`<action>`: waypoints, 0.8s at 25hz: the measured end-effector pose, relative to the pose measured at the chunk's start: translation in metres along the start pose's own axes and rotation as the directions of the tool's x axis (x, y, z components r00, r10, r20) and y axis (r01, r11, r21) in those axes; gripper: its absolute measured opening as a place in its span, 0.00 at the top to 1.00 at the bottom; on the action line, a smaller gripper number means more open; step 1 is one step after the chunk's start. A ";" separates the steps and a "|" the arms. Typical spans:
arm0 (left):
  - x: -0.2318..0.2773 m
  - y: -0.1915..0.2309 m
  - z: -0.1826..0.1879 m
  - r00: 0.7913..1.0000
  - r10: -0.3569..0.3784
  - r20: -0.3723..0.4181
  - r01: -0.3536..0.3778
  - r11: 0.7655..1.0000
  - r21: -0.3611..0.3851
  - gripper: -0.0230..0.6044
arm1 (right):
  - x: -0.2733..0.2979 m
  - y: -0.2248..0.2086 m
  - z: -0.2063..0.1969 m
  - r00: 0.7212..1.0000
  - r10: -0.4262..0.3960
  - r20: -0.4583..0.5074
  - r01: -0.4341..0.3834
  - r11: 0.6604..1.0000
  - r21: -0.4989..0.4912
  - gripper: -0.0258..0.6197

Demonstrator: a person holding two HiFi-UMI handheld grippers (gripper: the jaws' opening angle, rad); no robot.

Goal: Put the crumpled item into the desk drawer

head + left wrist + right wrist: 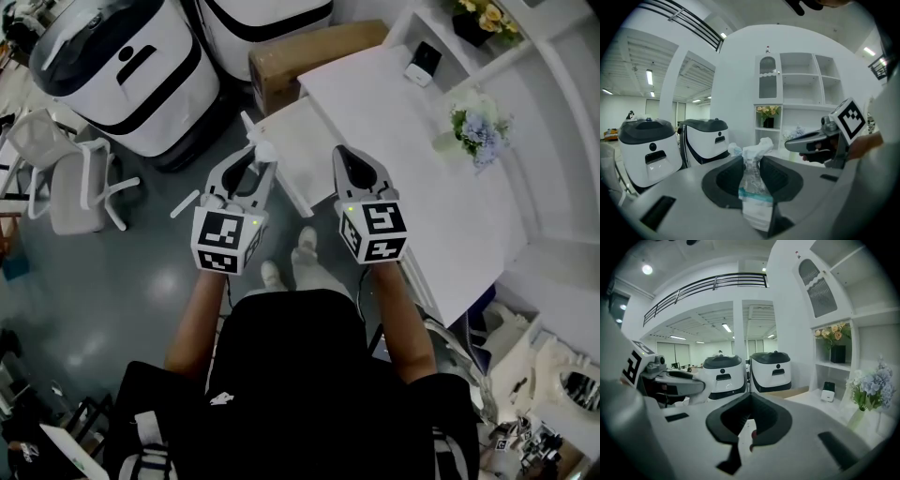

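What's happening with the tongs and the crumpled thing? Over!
Left tongs shut on crumpled item. Right tongs shut, empty. Item held up beside desk, not in drawer yet. Nothing seen blocking.

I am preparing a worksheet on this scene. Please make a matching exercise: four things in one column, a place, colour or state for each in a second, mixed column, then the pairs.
1 crumpled item
2 right gripper
3 flowers
4 box

a on the desk
b brown
c shut, empty
d held by the left gripper

Pairs: 1-d; 2-c; 3-a; 4-b
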State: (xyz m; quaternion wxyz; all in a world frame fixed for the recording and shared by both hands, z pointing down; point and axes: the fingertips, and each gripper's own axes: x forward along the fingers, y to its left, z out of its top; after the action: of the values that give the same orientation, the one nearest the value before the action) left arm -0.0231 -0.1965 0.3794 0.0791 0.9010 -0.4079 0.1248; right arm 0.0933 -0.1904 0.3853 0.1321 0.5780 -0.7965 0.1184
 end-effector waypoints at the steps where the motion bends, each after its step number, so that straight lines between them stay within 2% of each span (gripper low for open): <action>1: 0.006 -0.001 -0.003 1.000 -0.004 -0.009 0.004 1.000 -0.001 0.80 | 0.003 -0.005 -0.002 1.000 -0.001 -0.006 0.001 1.000 0.002 0.97; 5: 0.031 -0.004 -0.014 0.999 -0.018 -0.044 0.017 1.000 -0.009 0.80 | 0.014 -0.023 -0.009 1.000 -0.002 -0.028 0.003 1.000 0.013 0.97; 10: 0.060 -0.003 -0.034 0.995 -0.016 -0.093 0.019 0.999 0.033 0.80 | 0.033 -0.040 -0.021 0.998 0.003 -0.063 -0.001 1.000 0.029 0.97; 20: 0.101 -0.006 -0.074 0.978 -0.035 -0.207 0.038 0.999 0.011 0.80 | 0.059 -0.064 -0.051 0.990 0.026 -0.135 -0.020 0.998 0.052 0.97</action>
State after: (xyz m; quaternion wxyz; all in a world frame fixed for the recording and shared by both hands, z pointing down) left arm 0.0336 -0.2462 0.4794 0.1168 0.8909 -0.3802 0.2192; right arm 0.1402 -0.2448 0.4561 0.1701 0.5625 -0.7891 0.1790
